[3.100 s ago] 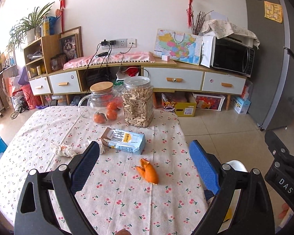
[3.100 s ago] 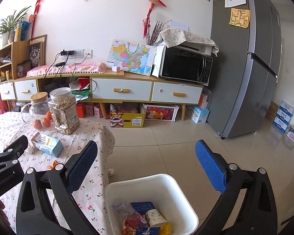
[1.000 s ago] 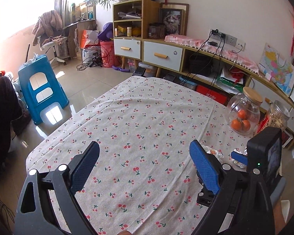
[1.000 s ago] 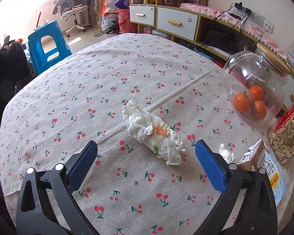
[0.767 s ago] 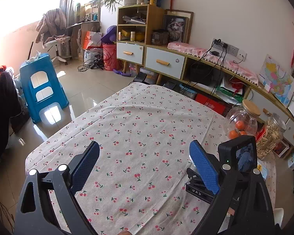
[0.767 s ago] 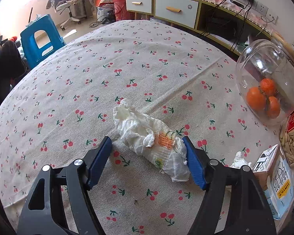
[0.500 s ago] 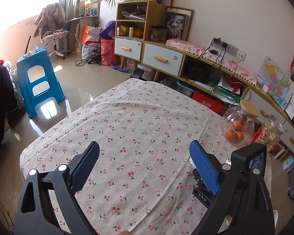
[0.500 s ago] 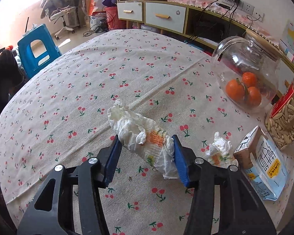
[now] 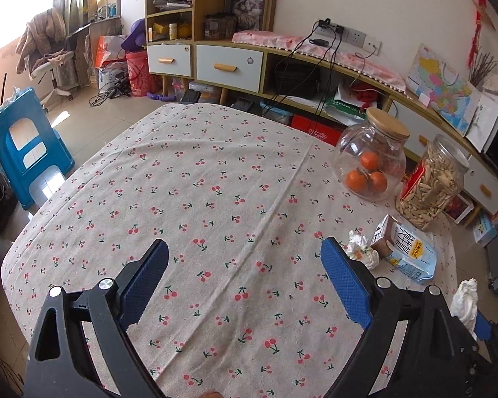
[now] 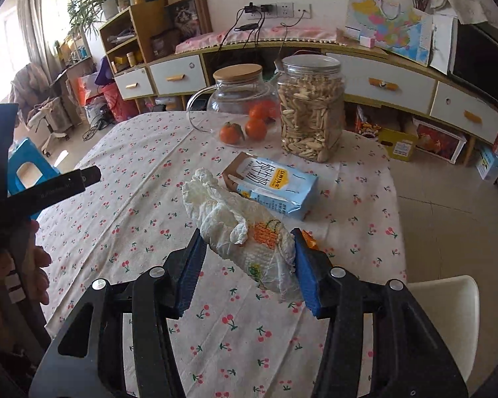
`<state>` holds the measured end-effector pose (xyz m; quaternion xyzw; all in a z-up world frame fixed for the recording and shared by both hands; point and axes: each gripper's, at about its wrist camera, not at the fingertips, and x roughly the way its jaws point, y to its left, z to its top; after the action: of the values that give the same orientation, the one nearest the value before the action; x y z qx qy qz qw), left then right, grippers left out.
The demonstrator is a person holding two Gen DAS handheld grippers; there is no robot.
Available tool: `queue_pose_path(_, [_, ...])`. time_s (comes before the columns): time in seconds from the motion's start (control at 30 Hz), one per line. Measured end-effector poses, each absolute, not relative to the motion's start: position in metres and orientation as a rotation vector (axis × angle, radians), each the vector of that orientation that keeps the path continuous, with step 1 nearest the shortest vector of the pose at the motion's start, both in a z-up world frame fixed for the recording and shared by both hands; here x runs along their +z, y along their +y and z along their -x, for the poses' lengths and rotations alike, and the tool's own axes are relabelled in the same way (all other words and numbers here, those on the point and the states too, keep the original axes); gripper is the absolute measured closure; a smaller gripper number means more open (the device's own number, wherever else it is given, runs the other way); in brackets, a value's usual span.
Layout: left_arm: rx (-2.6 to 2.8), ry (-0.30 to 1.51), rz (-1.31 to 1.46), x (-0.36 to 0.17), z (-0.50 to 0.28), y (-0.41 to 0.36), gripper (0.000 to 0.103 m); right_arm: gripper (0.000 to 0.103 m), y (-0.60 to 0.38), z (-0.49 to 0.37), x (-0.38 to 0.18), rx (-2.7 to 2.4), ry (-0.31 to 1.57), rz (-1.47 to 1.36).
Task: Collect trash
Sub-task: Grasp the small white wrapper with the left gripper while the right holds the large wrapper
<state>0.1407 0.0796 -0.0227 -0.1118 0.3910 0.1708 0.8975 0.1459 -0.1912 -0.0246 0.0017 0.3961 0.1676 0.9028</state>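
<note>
My right gripper [image 10: 249, 265] is shut on a crumpled white paper towel [image 10: 242, 232] with an orange print and holds it above the cherry-print tablecloth [image 10: 132, 205]. The towel's tip also shows in the left wrist view [image 9: 464, 301]. A light-blue milk carton [image 10: 272, 185] lies behind it, also seen from the left [image 9: 405, 248]. An orange peel [image 10: 310, 240] peeks out by the right finger. A small crumpled tissue [image 9: 362, 252] lies beside the carton. My left gripper [image 9: 245, 285] is open and empty over bare cloth.
A glass jar of oranges [image 10: 239, 109] and a plastic jar of snacks [image 10: 310, 116] stand at the table's far side. A white bin rim [image 10: 445, 301] shows below the table's right edge. A blue stool [image 9: 26, 146] stands on the floor at left.
My right gripper closed on the paper towel, lifted it off the cloth and swung right toward the carton. My left gripper stayed open and shifted slightly over the table.
</note>
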Motion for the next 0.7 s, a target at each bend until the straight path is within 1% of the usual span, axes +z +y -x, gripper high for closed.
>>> queue_pose_path(0.17, [0.186,0.908,0.105,-0.06,-0.169,0.031,0.013,0.054,-0.235,-0.14,-0.013,0.296,0.777,-0.118])
queue_pose_path(0.33, [0.111,0.923,-0.007,-0.084,-0.202,-0.002,0.013,0.054,-0.251,-0.142,-0.009,0.277,0.754,-0.15])
queue_pose_path(0.47, [0.101,0.99,0.042,-0.102,-0.233,-0.002,0.013,0.053,-0.263,-0.141,-0.004,0.269,0.739,-0.163])
queue_pose_path(0.63, [0.087,1.014,0.155,-0.112,-0.252,0.003,0.013,0.053,-0.271,-0.144,-0.01,0.266,0.765,-0.178])
queue_pose_path(0.7, [0.091,1.031,0.191,-0.118,-0.26,0.003,0.018,0.053,-0.273,-0.144,-0.013,0.259,0.776,-0.18])
